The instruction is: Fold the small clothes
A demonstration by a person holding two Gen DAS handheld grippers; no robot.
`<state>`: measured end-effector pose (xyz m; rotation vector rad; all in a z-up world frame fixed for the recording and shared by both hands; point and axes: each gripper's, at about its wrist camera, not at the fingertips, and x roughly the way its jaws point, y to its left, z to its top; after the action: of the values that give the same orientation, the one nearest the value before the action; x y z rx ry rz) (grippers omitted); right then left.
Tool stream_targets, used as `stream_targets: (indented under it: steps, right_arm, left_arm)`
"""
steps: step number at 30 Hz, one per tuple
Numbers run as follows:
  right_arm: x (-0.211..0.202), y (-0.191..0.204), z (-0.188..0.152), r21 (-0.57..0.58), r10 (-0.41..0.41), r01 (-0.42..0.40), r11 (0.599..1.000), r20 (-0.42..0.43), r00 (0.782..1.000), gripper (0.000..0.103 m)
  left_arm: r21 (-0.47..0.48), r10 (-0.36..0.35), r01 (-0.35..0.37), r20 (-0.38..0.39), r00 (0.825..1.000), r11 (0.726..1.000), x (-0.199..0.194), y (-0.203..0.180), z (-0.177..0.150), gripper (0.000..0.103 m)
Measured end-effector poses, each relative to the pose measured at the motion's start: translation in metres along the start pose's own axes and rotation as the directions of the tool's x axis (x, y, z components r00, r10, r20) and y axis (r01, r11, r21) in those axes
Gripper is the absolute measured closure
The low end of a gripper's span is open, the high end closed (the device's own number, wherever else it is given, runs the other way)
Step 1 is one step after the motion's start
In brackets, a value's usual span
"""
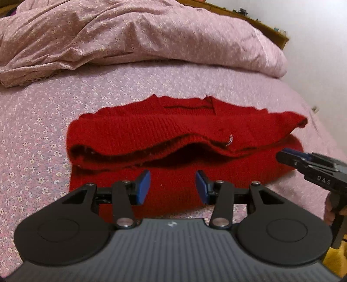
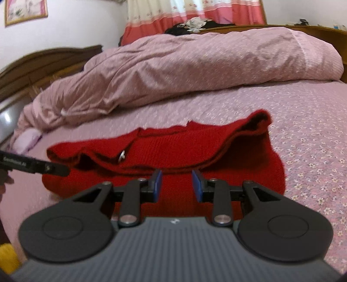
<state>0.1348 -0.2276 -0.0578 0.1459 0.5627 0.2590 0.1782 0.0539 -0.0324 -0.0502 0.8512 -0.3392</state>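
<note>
- A red sweater (image 1: 164,130) lies on the bed (image 1: 43,134), on the flowered pink sheet, near the front edge and short of the heaped duvet (image 1: 130,32)
- It is folded into a wide band; its long axis runs left to right across both wrist views, side-on to the claws
- The top layer is doubled over, and its loose edge faces the claws, gaping along a wavy dark opening over the flat bottom layer
- The far edge, toward the duvet, shows what looks like a neckline or seam near its middle
- From the right wrist view the sweater's right end curls up into a raised lip, while the left end lies low
- A small pale tag or button (image 2: 121,155) sits on the top layer near the folded edge
- The left claw (image 1: 172,187) hovers over the near part of the sweater with its blue pads well apart and nothing between them: released
- The right claw (image 2: 176,185) is likewise parted over the near red cloth, pads clear of it, gripping nothing
- In the left view the right claw comes in from the right by the sweater's right end; in the right view the left claw comes in by its left end
- Whether either claw tip touches the knit there, I cannot tell
- Behind the bed stand a wooden headboard (image 2: 43,63) and a pink curtain (image 2: 190,13)
</note>
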Motion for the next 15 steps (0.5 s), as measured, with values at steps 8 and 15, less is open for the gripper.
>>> stream_targets:
  steps: [8,15]
  right_arm:
    - [0.023,0.015,-0.001,-0.078,-0.012,0.011,0.997,-0.017,1.000,0.068]
    - [0.051,0.017,0.010,-0.075,-0.015,0.015,0.997,0.006,1.000,0.069]
  left_arm:
    - [0.002,0.041,-0.041,0.015,0.999,0.999,0.025,-0.011,0.003,0.051]
    - [-0.031,0.057,-0.056,0.028,0.998,0.998,0.052,-0.004,0.020,0.051]
